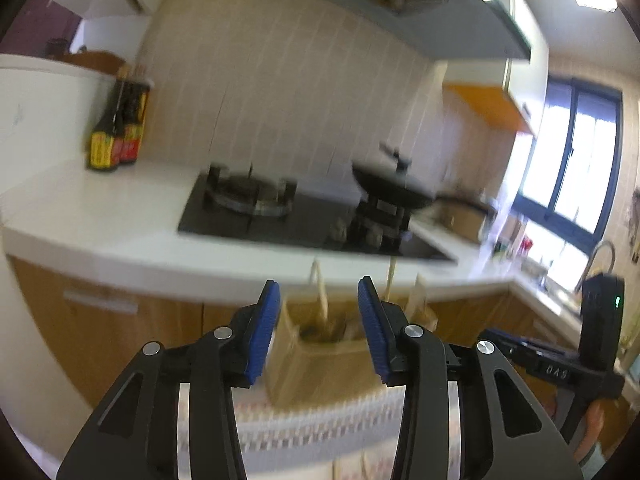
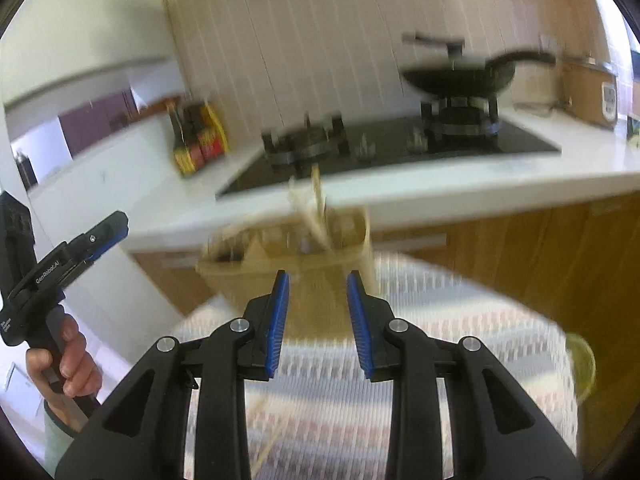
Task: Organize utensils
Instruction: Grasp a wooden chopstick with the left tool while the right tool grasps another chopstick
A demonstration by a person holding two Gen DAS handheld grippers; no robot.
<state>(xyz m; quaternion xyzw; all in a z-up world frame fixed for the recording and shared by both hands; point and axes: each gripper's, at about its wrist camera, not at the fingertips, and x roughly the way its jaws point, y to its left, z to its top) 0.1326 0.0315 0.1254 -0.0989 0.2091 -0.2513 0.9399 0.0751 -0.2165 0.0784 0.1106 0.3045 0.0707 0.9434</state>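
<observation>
Left wrist view: the left claw [image 1: 318, 322] stands wide open with nothing between its blue pads [image 1: 262, 332]. Just past the fingertips sits a tan utensil holder [image 1: 320, 368], resting on a tabletop covered by a patterned cloth [image 1: 304, 432]. Several pale wooden utensils [image 1: 322, 300] stand upright inside it, their handles rising above the rim; motion blur hides what kind they are. Behind the holder runs a white kitchen counter [image 1: 120, 216] with a black gas hob [image 1: 280, 216] set into it. A dark wok [image 1: 394, 190] sits on the hob's right-hand burner, and two dark sauce bottles [image 1: 116, 132] stand on the counter near the wall. At the right edge the other claw's black body [image 1: 568, 360] shows, seen from the side.

Right wrist view: the right claw [image 2: 316, 322] is also parted, its blue pads [image 2: 278, 324] well apart and gripping nothing. The utensil holder [image 2: 256, 280] lies ahead and slightly left of the fingertips, on the far edge of the patterned cloth [image 2: 440, 340], with the wooden utensils [image 2: 318, 204] leaning out of it, heavily blurred. Beyond are the counter [image 2: 440, 188], the hob [image 2: 392, 148], the wok [image 2: 456, 80] and the sauce bottles [image 2: 198, 140]. At the left, the person's left hand [image 2: 66, 364] grips the handle of the left claw [image 2: 110, 232], whose fingers point toward the holder.
</observation>
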